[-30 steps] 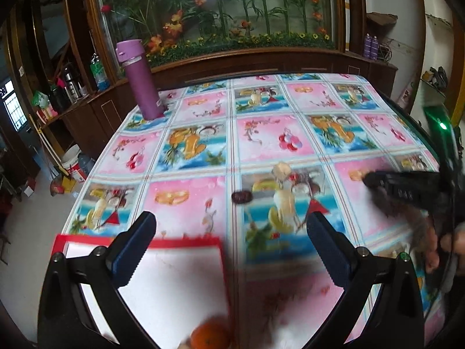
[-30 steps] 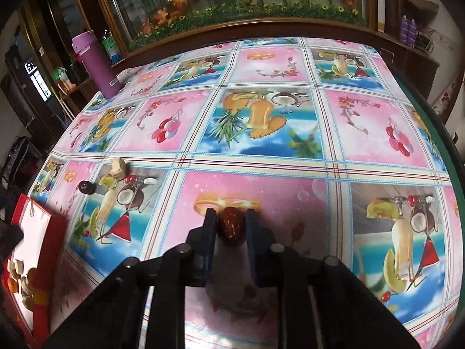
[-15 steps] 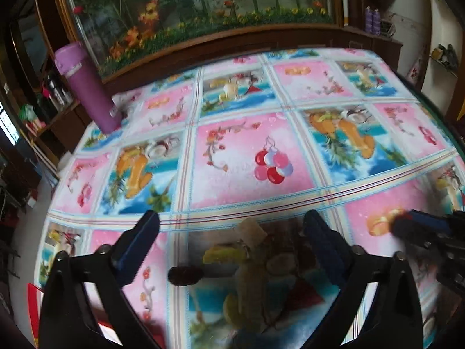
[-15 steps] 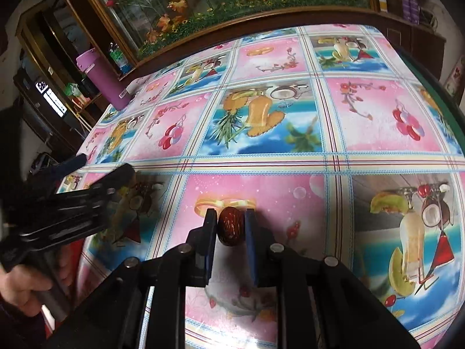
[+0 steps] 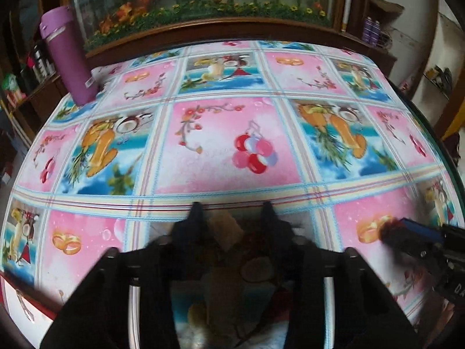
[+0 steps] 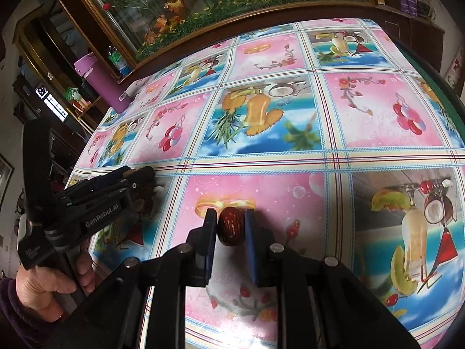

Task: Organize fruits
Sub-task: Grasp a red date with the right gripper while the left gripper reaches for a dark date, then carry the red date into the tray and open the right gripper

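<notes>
My right gripper is clamped on a red date over the desk. My left gripper — marked "GenRobot.AI" — has just been closing around a tan fruit piece; contact unclear.

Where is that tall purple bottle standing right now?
The purple bottle stands upright at the far left corner of the table, beside the wooden cabinet with flowers behind it.

A dark red, glossy, wrinkled date stands upright, pinched between the right tool's pads. A pale tan fruit chunk sits blurred between the left tool's fingers.
</notes>
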`<state>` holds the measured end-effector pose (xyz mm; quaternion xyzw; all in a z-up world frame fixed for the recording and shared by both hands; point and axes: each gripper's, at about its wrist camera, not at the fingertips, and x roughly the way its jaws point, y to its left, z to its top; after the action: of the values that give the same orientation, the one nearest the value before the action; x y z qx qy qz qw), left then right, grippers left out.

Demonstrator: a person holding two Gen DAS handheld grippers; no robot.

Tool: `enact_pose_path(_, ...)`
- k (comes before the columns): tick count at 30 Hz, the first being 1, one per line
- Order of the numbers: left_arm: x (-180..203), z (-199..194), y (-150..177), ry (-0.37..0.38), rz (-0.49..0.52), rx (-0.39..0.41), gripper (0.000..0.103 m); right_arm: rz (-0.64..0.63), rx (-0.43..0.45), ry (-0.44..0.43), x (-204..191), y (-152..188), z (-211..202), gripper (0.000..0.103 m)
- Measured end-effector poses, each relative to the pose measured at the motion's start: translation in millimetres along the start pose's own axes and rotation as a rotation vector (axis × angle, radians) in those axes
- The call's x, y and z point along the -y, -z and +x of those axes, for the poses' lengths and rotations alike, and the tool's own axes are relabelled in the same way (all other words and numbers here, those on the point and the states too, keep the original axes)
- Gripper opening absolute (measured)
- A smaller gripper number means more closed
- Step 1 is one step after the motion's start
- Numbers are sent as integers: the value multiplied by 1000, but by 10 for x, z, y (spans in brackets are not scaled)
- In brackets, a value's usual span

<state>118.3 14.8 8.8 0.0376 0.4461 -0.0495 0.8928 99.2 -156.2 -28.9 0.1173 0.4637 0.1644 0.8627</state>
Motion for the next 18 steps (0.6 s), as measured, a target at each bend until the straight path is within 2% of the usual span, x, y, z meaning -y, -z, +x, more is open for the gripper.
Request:
enact_pose_path(1, 16, -9, 2, 4, 2, -1, 27, -1, 0, -1, 5, -3, 1, 18)
enact_pose_path(7, 37, -92, 59, 22, 11, 13, 27, -7, 5, 4, -2, 6, -9, 18)
enact_pose_path(12, 105, -493, 139, 29, 37, 86, 27, -15, 54, -12, -70, 20, -140, 18)
enact_pose_path(18, 101, -1325, 407, -94, 95, 242, 27, -109, 124, -80, -507, 197, -400, 17)
